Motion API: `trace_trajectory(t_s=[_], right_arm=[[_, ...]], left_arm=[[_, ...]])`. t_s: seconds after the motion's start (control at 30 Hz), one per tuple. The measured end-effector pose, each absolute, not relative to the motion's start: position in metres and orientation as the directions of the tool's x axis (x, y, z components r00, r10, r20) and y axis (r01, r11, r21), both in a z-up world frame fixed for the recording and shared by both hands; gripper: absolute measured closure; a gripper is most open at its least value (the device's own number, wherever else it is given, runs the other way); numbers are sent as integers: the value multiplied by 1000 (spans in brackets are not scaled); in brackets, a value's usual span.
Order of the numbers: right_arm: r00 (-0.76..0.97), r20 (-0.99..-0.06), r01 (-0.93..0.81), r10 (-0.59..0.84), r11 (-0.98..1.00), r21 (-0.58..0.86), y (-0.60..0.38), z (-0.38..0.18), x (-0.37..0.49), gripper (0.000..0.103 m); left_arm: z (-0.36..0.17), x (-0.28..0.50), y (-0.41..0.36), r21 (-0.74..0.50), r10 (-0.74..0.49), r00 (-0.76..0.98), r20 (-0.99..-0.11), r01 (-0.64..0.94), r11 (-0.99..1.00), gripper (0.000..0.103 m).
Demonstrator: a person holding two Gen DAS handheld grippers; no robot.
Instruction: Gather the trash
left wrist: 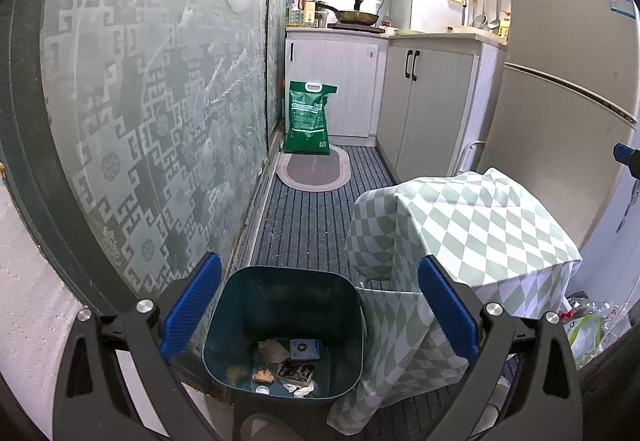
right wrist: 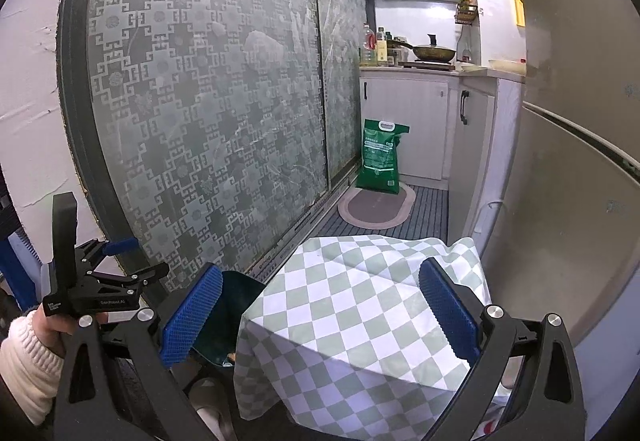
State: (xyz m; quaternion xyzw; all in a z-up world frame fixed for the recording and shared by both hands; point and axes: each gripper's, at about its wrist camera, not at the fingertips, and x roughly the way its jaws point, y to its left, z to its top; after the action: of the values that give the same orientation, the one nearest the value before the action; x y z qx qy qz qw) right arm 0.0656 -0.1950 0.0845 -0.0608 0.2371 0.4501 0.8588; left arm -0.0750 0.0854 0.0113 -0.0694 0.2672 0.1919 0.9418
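A dark teal trash bin (left wrist: 284, 305) stands on the floor beside the patterned glass door. Inside it lie several pieces of trash (left wrist: 286, 361): crumpled paper, small boxes, food scraps. My left gripper (left wrist: 320, 305) is open and empty, held above the bin with its blue pads on either side. My right gripper (right wrist: 320, 305) is open and empty over a small table with a green-and-white checked cloth (right wrist: 360, 313). In the right wrist view the bin (right wrist: 224, 321) shows partly behind the left pad, and the left gripper (right wrist: 96, 281) is at the far left.
The checked table (left wrist: 472, 225) stands right of the bin. A fridge (left wrist: 568, 89) is on the right, white cabinets (left wrist: 428, 97) behind. A green sack (left wrist: 308, 117) and an oval mat (left wrist: 316, 169) lie at the end of the striped carpet. Bagged items (left wrist: 588, 325) sit at lower right.
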Motion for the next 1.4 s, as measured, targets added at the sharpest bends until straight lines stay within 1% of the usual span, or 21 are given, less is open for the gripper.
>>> trace_trajectory(t_s=[0.37, 1.4], right_arm=[[475, -462, -806, 748, 581, 112, -197, 85, 62, 3], [477, -466, -807, 745, 581, 102, -205, 82, 52, 3]], left_arm=[[17, -80, 78, -24, 323, 794, -515, -390, 920, 3], [21, -84, 78, -33, 326, 793, -515, -398, 917, 3]])
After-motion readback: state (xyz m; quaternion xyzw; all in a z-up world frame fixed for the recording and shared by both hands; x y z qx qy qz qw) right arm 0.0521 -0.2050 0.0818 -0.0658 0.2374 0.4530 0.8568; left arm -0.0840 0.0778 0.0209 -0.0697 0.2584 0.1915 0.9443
